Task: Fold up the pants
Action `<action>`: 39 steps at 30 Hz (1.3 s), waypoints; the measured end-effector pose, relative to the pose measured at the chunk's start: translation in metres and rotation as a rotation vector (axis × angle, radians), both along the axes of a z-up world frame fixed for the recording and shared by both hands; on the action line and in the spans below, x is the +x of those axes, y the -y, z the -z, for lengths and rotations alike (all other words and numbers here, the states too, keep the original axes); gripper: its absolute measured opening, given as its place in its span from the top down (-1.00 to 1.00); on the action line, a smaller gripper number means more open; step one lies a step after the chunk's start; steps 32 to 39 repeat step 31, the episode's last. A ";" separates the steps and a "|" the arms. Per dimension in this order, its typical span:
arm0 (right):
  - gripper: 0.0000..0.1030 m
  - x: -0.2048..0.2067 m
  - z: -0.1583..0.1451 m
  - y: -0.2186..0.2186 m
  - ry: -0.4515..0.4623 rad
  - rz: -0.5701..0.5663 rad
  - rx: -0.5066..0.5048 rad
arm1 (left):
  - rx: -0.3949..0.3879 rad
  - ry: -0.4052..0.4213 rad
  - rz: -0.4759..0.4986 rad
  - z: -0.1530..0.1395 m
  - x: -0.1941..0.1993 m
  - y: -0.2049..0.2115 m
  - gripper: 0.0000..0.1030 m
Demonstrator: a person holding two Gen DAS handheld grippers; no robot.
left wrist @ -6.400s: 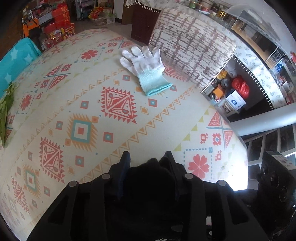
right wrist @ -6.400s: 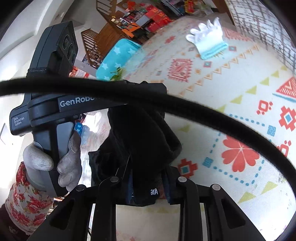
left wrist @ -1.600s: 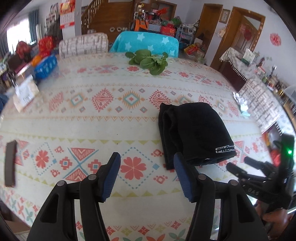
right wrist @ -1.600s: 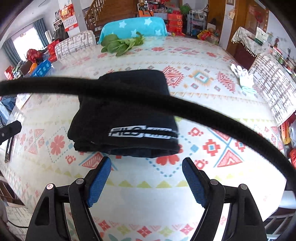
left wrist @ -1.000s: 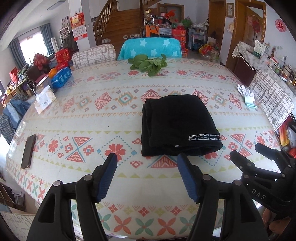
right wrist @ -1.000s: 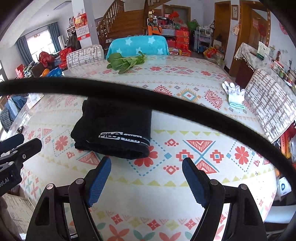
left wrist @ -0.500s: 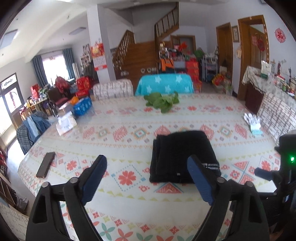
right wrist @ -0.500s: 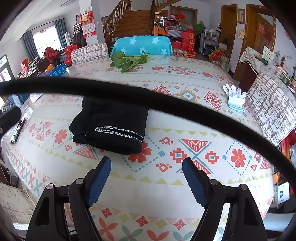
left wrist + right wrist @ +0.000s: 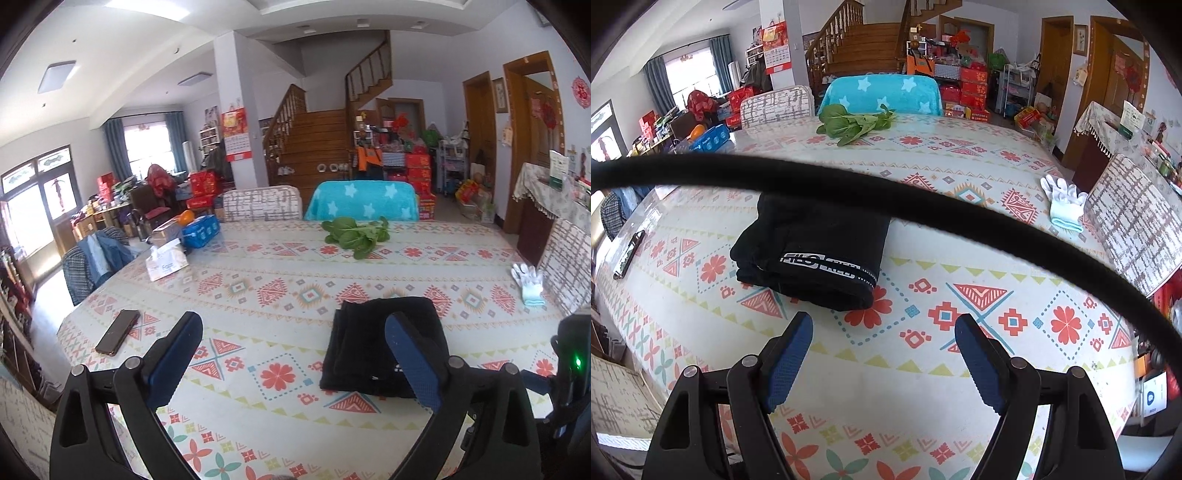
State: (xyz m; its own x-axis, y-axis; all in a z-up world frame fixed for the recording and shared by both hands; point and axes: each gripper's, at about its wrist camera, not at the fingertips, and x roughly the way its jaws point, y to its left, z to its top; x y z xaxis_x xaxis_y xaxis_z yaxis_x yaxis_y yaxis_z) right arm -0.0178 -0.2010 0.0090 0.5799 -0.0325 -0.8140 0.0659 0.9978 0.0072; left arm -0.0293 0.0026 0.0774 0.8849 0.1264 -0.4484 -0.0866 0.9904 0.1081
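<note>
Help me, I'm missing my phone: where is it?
In the left wrist view the phone lies at the table's left edge, left of the folded pants.

left gripper [image 9: 293,334]: jaws wide, were just opening, nothing between | right gripper [image 9: 883,334]: jaws wide apart, empty, tilted down

pants [image 9: 373,350]: folded, on table [image 9: 258,295] | left claw [image 9: 293,339]: just opening, empty
</note>
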 end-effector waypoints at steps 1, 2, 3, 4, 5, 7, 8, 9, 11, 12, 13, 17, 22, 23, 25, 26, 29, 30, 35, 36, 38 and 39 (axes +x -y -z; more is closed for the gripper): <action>-0.62 0.000 0.000 0.000 0.001 -0.004 0.000 | -0.003 0.000 -0.002 -0.001 0.002 -0.001 -0.93; -0.62 0.000 0.000 -0.001 0.000 -0.006 -0.002 | -0.002 -0.003 0.000 -0.001 0.005 -0.001 -0.93; -0.63 0.001 0.000 -0.001 -0.002 -0.009 -0.004 | 0.000 -0.016 0.002 -0.001 0.010 -0.001 -0.93; -0.62 0.001 0.001 -0.002 -0.005 -0.013 -0.005 | -0.005 -0.032 0.006 0.000 0.014 0.000 -0.93; -0.62 0.001 0.002 -0.002 -0.007 -0.017 -0.006 | -0.016 -0.050 0.013 0.002 0.017 -0.001 -0.93; -0.62 0.002 0.003 -0.004 -0.011 -0.024 -0.011 | -0.061 -0.107 0.022 0.008 0.025 -0.002 -0.93; -0.63 0.002 0.003 -0.004 -0.013 -0.026 -0.013 | -0.079 -0.135 0.029 0.012 0.028 -0.003 -0.93; -0.63 0.002 0.004 -0.004 -0.013 -0.028 -0.014 | -0.087 -0.161 0.035 0.017 0.029 -0.002 -0.93; -0.62 0.003 0.005 -0.004 -0.016 -0.026 -0.012 | -0.084 -0.208 0.042 0.027 0.033 0.000 -0.93; -0.62 0.003 0.006 -0.003 -0.019 -0.023 -0.010 | -0.087 -0.226 0.050 0.032 0.034 0.001 -0.93; -0.62 0.004 0.007 -0.002 -0.022 -0.020 -0.008 | -0.091 -0.244 0.056 0.036 0.034 0.001 -0.93; -0.63 0.008 0.011 -0.002 -0.041 -0.017 -0.004 | -0.078 -0.312 0.080 0.052 0.037 0.006 -0.93; -0.62 0.014 0.015 -0.010 -0.055 -0.031 -0.012 | -0.065 -0.365 0.102 0.066 0.039 0.006 -0.93; -0.63 0.015 0.016 -0.012 -0.058 -0.033 -0.013 | -0.071 -0.379 0.105 0.069 0.040 0.005 -0.93; -0.63 0.017 0.018 -0.015 -0.065 -0.038 -0.014 | -0.079 -0.403 0.103 0.074 0.042 0.001 -0.93; -0.63 0.018 0.019 -0.017 -0.070 -0.040 -0.015 | -0.083 -0.414 0.101 0.076 0.043 -0.001 -0.93; -0.63 0.020 0.021 -0.022 -0.081 -0.049 -0.024 | -0.088 -0.430 0.098 0.080 0.046 -0.005 -0.93; -0.62 0.021 0.022 -0.024 -0.085 -0.050 -0.030 | -0.088 -0.434 0.099 0.081 0.047 -0.006 -0.93; -0.62 0.022 0.023 -0.025 -0.088 -0.049 -0.036 | -0.088 -0.439 0.102 0.082 0.048 -0.006 -0.93; -0.62 0.022 0.023 -0.025 -0.088 -0.049 -0.036 | -0.088 -0.439 0.102 0.082 0.048 -0.006 -0.93; -0.62 0.022 0.023 -0.025 -0.088 -0.049 -0.036 | -0.088 -0.439 0.102 0.082 0.048 -0.006 -0.93; -0.62 0.022 0.023 -0.025 -0.088 -0.049 -0.036 | -0.088 -0.439 0.102 0.082 0.048 -0.006 -0.93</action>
